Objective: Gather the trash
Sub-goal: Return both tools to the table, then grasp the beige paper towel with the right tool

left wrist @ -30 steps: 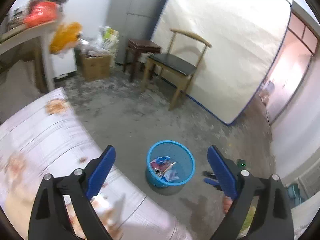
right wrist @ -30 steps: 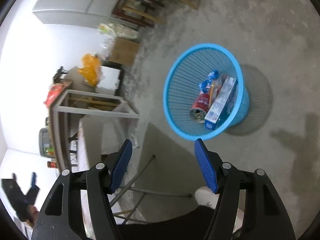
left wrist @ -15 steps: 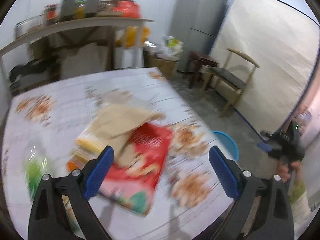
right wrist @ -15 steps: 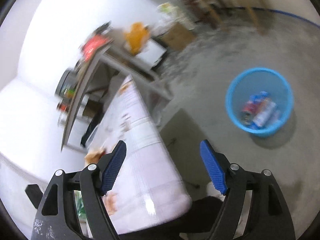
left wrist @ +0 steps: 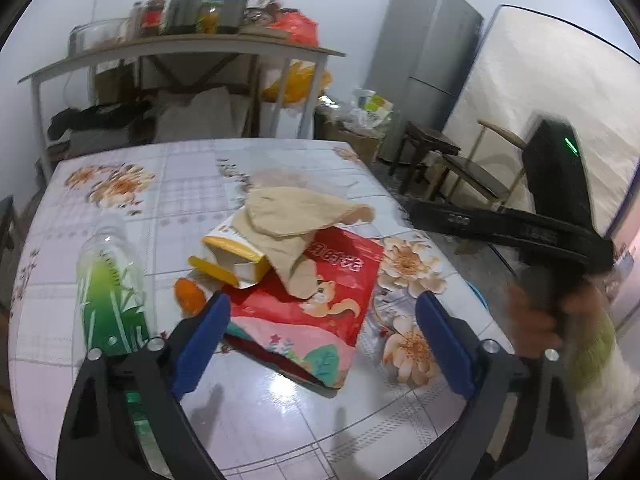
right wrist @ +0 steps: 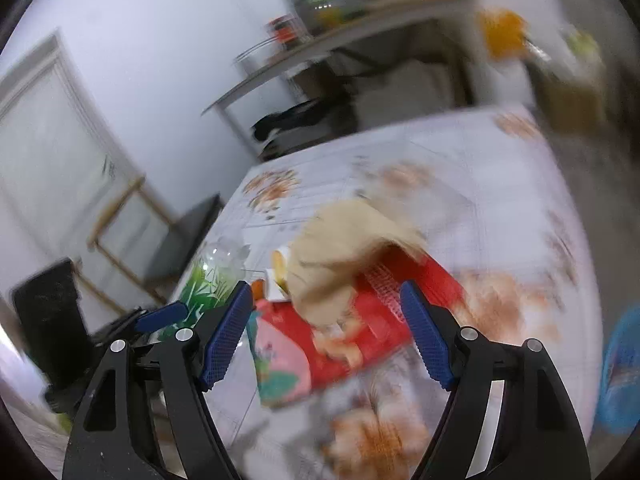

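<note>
With the left gripper point(left wrist: 320, 340) and right gripper point(right wrist: 326, 334) both spread and empty, we judge most work remains: the red bag point(left wrist: 316, 296), yellow carton point(left wrist: 236, 258) and bottle point(left wrist: 110, 296) lie mid-surface point(left wrist: 280, 408), the blue bin point(right wrist: 620, 368) beyond its right edge.

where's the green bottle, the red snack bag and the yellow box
green bottle point(left wrist: 110, 296), left wrist view, on its green label.
red snack bag point(left wrist: 320, 292), left wrist view, on the red printed face.
yellow box point(left wrist: 236, 254), left wrist view, on its yellow top edge.
</note>
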Demonstrator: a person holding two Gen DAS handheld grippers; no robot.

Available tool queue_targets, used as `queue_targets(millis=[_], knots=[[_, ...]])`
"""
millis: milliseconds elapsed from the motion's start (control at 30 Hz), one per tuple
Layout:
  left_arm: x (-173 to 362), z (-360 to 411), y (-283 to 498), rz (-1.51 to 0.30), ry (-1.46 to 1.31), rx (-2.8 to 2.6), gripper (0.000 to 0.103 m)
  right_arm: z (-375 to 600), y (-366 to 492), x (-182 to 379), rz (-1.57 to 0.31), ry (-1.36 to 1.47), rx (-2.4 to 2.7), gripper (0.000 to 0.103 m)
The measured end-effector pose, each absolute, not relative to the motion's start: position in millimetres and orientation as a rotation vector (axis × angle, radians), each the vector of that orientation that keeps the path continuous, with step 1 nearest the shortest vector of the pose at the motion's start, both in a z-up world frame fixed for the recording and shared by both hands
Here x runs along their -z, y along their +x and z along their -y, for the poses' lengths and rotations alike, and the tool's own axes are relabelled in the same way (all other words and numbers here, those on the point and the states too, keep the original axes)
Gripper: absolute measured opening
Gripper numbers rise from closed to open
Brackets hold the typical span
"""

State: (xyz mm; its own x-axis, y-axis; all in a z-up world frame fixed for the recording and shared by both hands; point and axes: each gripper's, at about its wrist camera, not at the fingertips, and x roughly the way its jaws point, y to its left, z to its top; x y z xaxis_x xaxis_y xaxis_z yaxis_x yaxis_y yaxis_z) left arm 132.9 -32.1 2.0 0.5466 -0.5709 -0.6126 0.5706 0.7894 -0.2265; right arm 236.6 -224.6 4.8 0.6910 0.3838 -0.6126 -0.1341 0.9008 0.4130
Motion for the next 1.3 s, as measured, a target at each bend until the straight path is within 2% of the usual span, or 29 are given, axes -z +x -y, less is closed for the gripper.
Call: queue_targets(millis=[167, 367, 433, 533, 600, 633, 867, 1200, 1300], knots=[[2.5, 32.1, 132.2, -0.723, -0.004, 0.698, 0.081, 184.8, 297.8, 10.6, -0.799, 0.107, -0.286, 0.073], [5.3, 19.0, 137.9, -0.734, -0.020, 0.683, 0.079, 175.0, 328.8, 42.6, -0.907, 0.003, -0.267, 0.061], [6.6, 15.0, 140.5, -0.742, -0.029, 0.677, 0.077, 172.3, 332.1, 51.2, -0.939, 0.003, -0.258, 0.053], [6.3, 11.0, 144.6, -0.743, -0.038, 0.670, 0.076, 175.5, 329.0, 50.7, -0.956, 0.055, -0.263, 0.034], [6.2, 9.8, 146.2, -0.744, -0.042, 0.669, 0.075, 176.5, 326.0, 47.7, -0.958, 0.080, -0.259, 0.008], [6.3, 9.6, 147.3, -0.745, -0.044, 0.669, 0.074, 178.1, 323.7, 46.1, -0.960, 0.095, -0.255, 0.006], [7.5, 14.8, 149.8, -0.753, -0.038, 0.677, 0.068, 198.4, 293.4, 29.1, -0.926, 0.262, -0.276, 0.002], [21.5, 35.0, 148.6, -0.803, 0.010, 0.699, 0.059, 266.1, 231.3, 30.2, -0.872, 0.830, -0.391, 0.002], [26.6, 43.4, 148.3, -0.822, 0.020, 0.709, 0.056, 277.0, 212.6, 39.0, -0.910, 0.805, -0.260, 0.002]])
